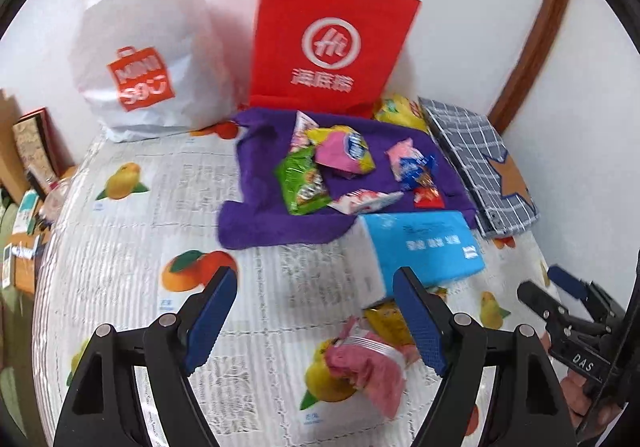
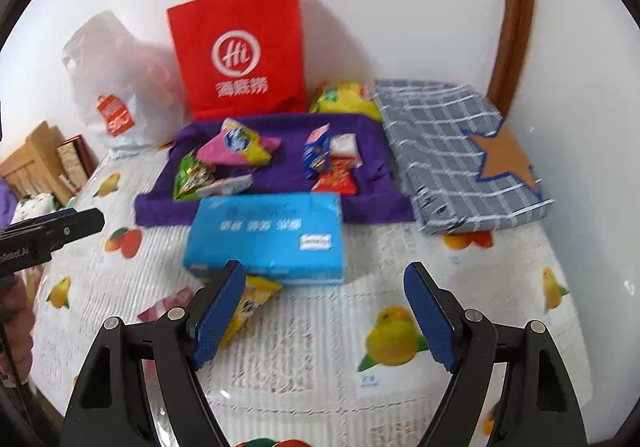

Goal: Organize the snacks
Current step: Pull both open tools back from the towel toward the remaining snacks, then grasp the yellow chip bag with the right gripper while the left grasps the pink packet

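Several snack packets lie on a purple towel [image 1: 264, 215] [image 2: 360, 203]: a green bag [image 1: 302, 183] [image 2: 192, 177], a pink and yellow bag [image 1: 346, 151] [image 2: 240, 147] and a blue and pink packet [image 1: 412, 163] [image 2: 318, 153]. A pink packet [image 1: 366, 365] [image 2: 168, 307] and a small yellow packet [image 1: 386, 321] [image 2: 252, 303] lie on the fruit-print tablecloth. My left gripper [image 1: 316, 321] is open, just above the pink packet. My right gripper [image 2: 326, 317] is open and empty over bare cloth, with the yellow packet behind its left finger.
A blue tissue pack [image 1: 424, 247] [image 2: 268, 239] lies in front of the towel. A red paper bag [image 1: 332, 43] [image 2: 240, 51] and a white plastic bag [image 1: 148, 55] [image 2: 116, 87] stand against the wall. A plaid box [image 1: 480, 163] [image 2: 452, 155] is at the right.
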`<action>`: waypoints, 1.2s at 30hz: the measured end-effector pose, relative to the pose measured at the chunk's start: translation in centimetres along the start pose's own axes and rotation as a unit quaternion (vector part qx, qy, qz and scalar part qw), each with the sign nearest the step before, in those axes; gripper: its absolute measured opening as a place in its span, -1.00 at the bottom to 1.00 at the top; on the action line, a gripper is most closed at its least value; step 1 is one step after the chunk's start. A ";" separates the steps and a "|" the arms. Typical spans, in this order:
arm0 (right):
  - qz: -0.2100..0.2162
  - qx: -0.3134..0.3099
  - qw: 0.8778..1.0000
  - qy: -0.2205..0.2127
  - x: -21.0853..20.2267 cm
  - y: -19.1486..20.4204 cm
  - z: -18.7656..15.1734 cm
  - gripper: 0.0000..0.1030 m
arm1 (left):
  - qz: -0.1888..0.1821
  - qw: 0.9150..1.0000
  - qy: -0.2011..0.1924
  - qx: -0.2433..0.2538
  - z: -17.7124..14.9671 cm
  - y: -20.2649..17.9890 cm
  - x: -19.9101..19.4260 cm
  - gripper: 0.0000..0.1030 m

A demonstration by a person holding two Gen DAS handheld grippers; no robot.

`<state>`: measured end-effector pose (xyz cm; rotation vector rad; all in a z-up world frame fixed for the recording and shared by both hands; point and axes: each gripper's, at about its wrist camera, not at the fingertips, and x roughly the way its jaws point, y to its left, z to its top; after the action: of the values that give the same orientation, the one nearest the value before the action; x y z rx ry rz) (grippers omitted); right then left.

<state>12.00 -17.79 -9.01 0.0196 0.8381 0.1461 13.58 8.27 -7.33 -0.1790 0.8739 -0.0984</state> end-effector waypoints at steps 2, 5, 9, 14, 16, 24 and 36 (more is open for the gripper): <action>0.006 -0.003 1.000 0.006 0.5 0.5 -0.5 0.58 | 0.008 1.000 -0.004 -0.011 -0.4 0.8 -0.2 0.51; 0.004 -0.016 1.000 0.006 1.2 1.3 -1.2 0.54 | -0.007 1.000 0.001 -0.024 -0.8 1.6 -0.1 0.51; 0.030 -0.017 0.999 0.021 2.2 2.0 -2.0 0.51 | 0.000 1.000 0.017 -0.025 -1.4 2.2 0.8 0.51; 0.054 0.002 0.998 0.039 4.1 2.6 -2.2 0.45 | 0.002 0.999 0.030 -0.032 -2.2 3.0 1.7 0.51; 0.060 0.005 0.997 0.046 4.9 2.9 -2.2 0.45 | 0.004 0.999 0.032 -0.031 -2.3 3.2 2.0 0.51; 0.082 0.016 0.995 0.055 6.9 4.1 -2.5 0.37 | 0.010 0.998 0.049 -0.033 -2.7 3.2 3.4 0.51; 0.091 0.016 0.993 0.079 10.6 5.4 -3.4 0.09 | 0.020 0.998 0.057 -0.006 -4.1 2.5 3.4 0.51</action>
<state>15.79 -11.09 -18.73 0.1173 0.9959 0.3093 12.63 9.70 -12.90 -0.1685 0.9916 -0.0674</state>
